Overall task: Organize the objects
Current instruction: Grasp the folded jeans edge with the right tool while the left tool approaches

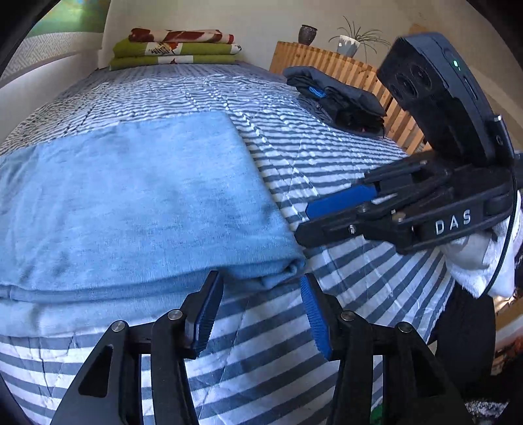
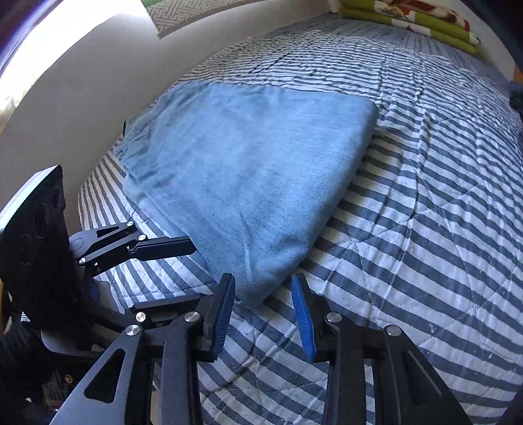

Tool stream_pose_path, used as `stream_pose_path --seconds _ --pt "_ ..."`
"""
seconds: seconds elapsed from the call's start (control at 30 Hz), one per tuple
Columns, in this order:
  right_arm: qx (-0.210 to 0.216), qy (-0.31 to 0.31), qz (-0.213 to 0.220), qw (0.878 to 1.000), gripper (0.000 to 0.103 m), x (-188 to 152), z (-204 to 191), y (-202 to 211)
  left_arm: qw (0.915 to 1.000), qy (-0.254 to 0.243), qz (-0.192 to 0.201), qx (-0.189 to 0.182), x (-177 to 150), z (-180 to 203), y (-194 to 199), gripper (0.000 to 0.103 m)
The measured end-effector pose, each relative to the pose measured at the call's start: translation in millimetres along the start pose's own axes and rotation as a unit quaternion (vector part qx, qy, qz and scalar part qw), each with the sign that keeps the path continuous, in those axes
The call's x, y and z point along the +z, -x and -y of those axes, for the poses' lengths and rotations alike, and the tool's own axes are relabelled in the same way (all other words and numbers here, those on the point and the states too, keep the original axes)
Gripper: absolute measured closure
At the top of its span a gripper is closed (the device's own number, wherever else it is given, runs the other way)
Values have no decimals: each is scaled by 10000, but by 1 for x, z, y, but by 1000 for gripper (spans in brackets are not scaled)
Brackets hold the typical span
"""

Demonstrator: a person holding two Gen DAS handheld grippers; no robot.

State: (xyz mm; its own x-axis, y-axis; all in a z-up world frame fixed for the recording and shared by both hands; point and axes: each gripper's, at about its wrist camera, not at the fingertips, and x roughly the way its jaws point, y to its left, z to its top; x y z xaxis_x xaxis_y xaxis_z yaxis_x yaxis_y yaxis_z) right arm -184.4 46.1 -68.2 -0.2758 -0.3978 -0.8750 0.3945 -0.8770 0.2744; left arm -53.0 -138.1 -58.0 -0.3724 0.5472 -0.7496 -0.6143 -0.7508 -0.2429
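A folded light blue cloth (image 1: 130, 196) (image 2: 255, 170) lies flat on the blue-and-white striped bedspread (image 1: 327, 157) (image 2: 425, 212). My left gripper (image 1: 261, 294) is open at the cloth's near folded edge, and the cloth's near right corner sits just beyond its fingertips, unpressed. From the right comes my right gripper (image 1: 302, 222), pointing at that same corner. In the right wrist view, my right gripper (image 2: 263, 291) is open with the cloth's corner between its tips, pads clear of it. The left gripper (image 2: 201, 271) reaches in beside it, one finger (image 2: 183, 246) touching the cloth's edge.
A stack of green and floral folded blankets (image 1: 173, 49) (image 2: 425, 19) sits at the far end of the bed. Dark folded clothes (image 1: 340, 101) lie at the bed's right edge, next to a wooden slatted rack (image 1: 327, 62) with a plant (image 1: 348, 44) and a vase (image 1: 307, 34). A wall (image 2: 81, 98) borders the bed's left side.
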Motion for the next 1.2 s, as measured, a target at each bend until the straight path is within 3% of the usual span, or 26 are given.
stream_pose_path --seconds 0.17,0.33,0.4,0.57,0.87,0.93,1.0,1.2 --pt "-160 620 -262 9976 71 4 -21 -10 9995 274 -41 137 -12 -20 1 51" --pt "-687 1348 -483 9873 71 3 -49 -34 9988 431 151 169 -14 -34 16 50" --pt "-897 1487 -522 9834 78 5 -52 -39 9991 382 160 131 -12 -33 17 50" --pt "-514 1524 -484 9858 81 11 -59 -22 9996 135 112 230 -11 -29 17 50" --pt "-953 2154 -818 9684 80 1 -82 -47 9987 343 135 342 -21 -44 27 50" --pt "-994 2133 -802 9686 83 5 -82 -47 9989 341 107 293 -22 -46 26 50" --pt "-991 1923 -794 9731 98 12 -75 -43 9992 254 116 282 -22 -43 26 50" --pt "-459 1002 -593 9921 100 35 -51 -19 9997 130 191 -35 -7 -33 20 49"
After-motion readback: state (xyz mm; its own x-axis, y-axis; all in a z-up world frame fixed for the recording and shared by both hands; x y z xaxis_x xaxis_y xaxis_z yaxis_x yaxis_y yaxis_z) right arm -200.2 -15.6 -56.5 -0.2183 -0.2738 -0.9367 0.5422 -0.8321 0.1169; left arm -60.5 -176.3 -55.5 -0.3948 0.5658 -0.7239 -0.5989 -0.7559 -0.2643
